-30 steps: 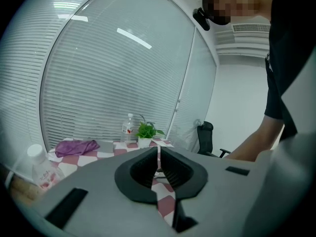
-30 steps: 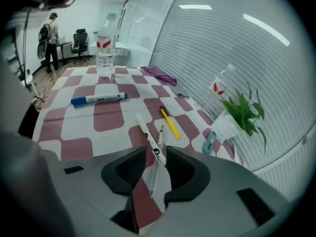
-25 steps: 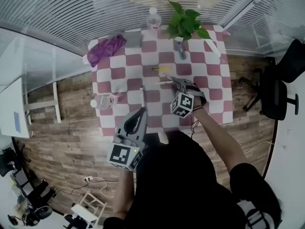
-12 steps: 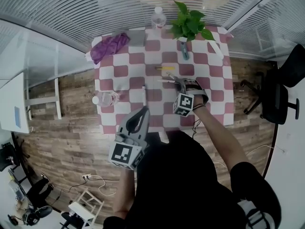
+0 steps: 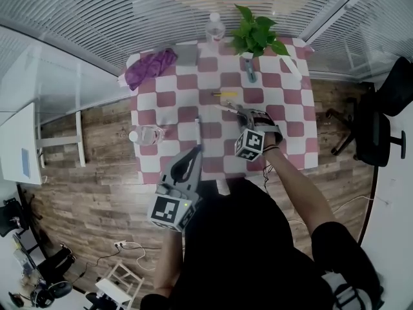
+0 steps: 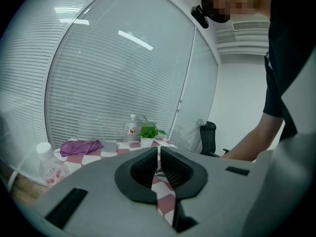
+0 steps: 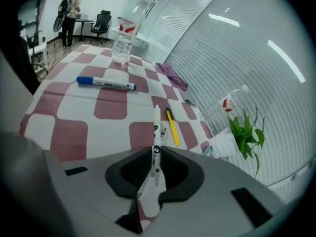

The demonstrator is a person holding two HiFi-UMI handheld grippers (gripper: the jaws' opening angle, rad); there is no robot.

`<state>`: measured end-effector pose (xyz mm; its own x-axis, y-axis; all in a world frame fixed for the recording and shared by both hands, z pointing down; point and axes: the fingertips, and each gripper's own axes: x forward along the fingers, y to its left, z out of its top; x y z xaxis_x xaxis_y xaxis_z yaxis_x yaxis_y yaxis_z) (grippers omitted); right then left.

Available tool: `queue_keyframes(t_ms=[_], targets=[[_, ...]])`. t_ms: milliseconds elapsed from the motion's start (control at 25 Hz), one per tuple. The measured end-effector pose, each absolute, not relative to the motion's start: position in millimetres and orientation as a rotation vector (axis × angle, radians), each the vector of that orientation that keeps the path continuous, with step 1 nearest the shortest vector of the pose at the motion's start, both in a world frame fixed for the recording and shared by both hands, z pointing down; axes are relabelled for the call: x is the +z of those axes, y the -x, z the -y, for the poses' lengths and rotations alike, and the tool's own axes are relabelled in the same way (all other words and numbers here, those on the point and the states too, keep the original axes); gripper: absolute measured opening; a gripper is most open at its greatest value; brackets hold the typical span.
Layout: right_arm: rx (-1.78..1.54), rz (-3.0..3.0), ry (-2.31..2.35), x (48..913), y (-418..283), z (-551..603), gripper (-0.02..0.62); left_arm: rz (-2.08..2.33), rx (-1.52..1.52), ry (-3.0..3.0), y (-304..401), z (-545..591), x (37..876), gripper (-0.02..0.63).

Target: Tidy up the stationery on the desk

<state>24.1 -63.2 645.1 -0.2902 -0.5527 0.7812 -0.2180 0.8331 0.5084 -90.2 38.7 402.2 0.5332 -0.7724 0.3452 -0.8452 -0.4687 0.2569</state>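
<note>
My right gripper [image 5: 239,114] [image 7: 157,154] reaches down onto the red-and-white checked table [image 5: 288,129]. Its jaws have just been closing and now pinch a white pen with black marks [image 7: 157,127] [image 5: 226,110], whose far end still rests on the cloth. A yellow pen [image 7: 172,126] [image 5: 224,94] lies just beyond it. Further left lies a white marker with blue caps [image 7: 106,83] [image 5: 196,129]. My left gripper [image 5: 192,152] [image 6: 159,154] hovers at the table's near edge, shut and empty.
A potted plant [image 5: 256,34] and an upright water bottle [image 5: 215,26] stand at the far edge. A purple cloth [image 5: 151,65] and a grey pad [image 5: 186,54] lie at the far left. Another bottle [image 5: 146,135] sits at the left edge. An office chair [image 5: 381,118] stands on the right.
The right gripper's jaws have narrowed onto the white pen. The left gripper has stayed put. The head view has shifted slightly.
</note>
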Motion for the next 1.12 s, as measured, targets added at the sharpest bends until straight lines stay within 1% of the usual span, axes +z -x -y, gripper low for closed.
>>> queue_keyframes(t_ms=[160,280,760,1120], targets=[[-0.192,1.935,-0.695,638,-19,52,0.071,1.299,0.23,-2.423,94,-41,399,0.043],[-0.002,1.985,-0.784,636,-13,39,0.071,1.28,0.249,-2.423,100,-41,398,0.043],[1.019,2.052,-1.153,643,29,-2,0.071,1.125,0.236,-2.514,124,-36,397,0.043],[1.303,1.976,-1.278,655,64,-18,0.071,1.0,0.254,-2.538,143,-37,406,0.043]])
